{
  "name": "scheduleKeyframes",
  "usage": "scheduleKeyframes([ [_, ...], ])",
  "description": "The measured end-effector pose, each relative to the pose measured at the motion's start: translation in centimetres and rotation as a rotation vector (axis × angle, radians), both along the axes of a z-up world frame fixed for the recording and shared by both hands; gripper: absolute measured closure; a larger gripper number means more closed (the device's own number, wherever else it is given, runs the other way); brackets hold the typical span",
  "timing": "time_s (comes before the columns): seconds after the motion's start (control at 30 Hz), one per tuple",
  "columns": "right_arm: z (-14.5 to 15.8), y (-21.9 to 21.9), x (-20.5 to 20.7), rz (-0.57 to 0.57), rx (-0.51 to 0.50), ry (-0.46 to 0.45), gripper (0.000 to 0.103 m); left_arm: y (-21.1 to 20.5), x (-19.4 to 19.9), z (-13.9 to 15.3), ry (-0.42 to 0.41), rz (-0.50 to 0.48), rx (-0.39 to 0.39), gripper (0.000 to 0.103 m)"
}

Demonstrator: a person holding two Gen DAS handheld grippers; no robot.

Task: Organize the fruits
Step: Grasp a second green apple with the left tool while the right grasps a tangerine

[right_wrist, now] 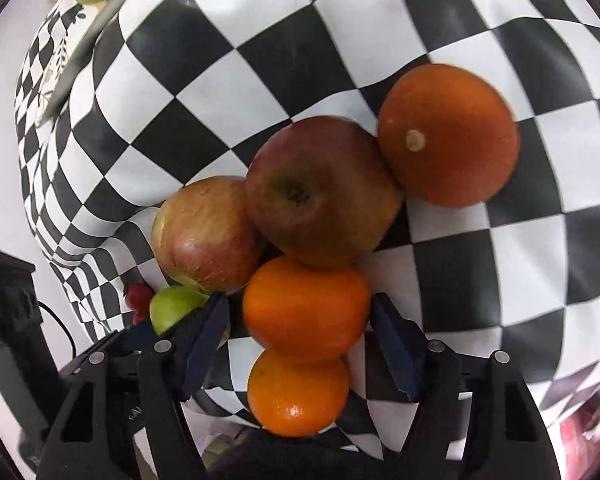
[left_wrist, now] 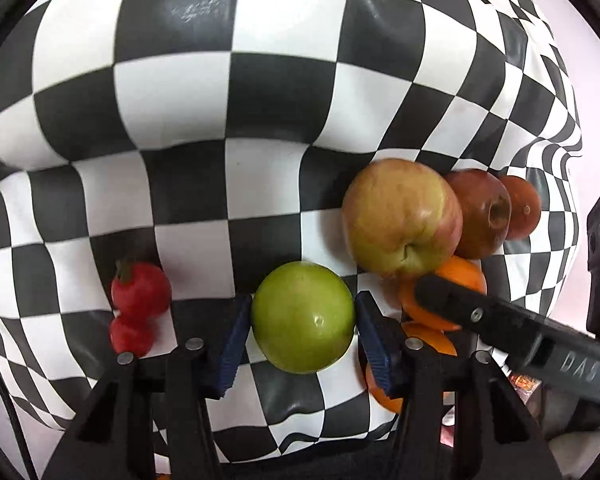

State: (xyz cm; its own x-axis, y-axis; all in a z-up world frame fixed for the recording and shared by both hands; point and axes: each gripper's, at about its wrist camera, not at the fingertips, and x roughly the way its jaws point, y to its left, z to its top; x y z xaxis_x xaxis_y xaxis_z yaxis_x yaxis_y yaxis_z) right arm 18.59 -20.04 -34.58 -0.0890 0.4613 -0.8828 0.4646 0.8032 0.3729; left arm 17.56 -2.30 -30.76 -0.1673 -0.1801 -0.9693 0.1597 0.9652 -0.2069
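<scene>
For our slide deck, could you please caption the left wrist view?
Left claw grips a green apple on the checkered cloth, strawberries beside it.

Green apple, two apples, oranges clustered together.

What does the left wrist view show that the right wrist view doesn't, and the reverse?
Left wrist only: the left gripper with both pads pressed on the green apple, and both strawberries in full. Right wrist only: the right gripper straddling an orange without touching it, pads apart. Both: two reddish apples, oranges, the checkered cloth.
</scene>
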Motion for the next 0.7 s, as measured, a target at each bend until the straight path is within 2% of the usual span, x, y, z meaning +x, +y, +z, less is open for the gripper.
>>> scheduleKeyframes([
  [0.13,0.1,0.1,0.1,-0.004,-0.006,0.003,0.029,-0.8,-0.3,0.0,-0.007,-0.013,0.016,0.053],
  [0.2,0.1,0.1,-0.1,-0.001,-0.02,0.008,0.036,-1.7,0.2,0.3,-0.016,-0.01,0.021,0.053],
  [0.27,0.4,0.1,-0.3,-0.006,-0.012,0.004,0.037,-1.9,0.0,0.9,-0.023,0.0,0.02,0.053],
  [0.43,2.0,-0.3,-0.7,0.014,-0.029,-0.016,0.037,0.0,0.1,2.6,-0.068,0.011,0.02,0.053],
  [0.7,7.9,-1.7,0.4,0.004,0.025,-0.109,0.037,1.5,1.9,9.7,-0.157,0.047,-0.067,0.053],
])
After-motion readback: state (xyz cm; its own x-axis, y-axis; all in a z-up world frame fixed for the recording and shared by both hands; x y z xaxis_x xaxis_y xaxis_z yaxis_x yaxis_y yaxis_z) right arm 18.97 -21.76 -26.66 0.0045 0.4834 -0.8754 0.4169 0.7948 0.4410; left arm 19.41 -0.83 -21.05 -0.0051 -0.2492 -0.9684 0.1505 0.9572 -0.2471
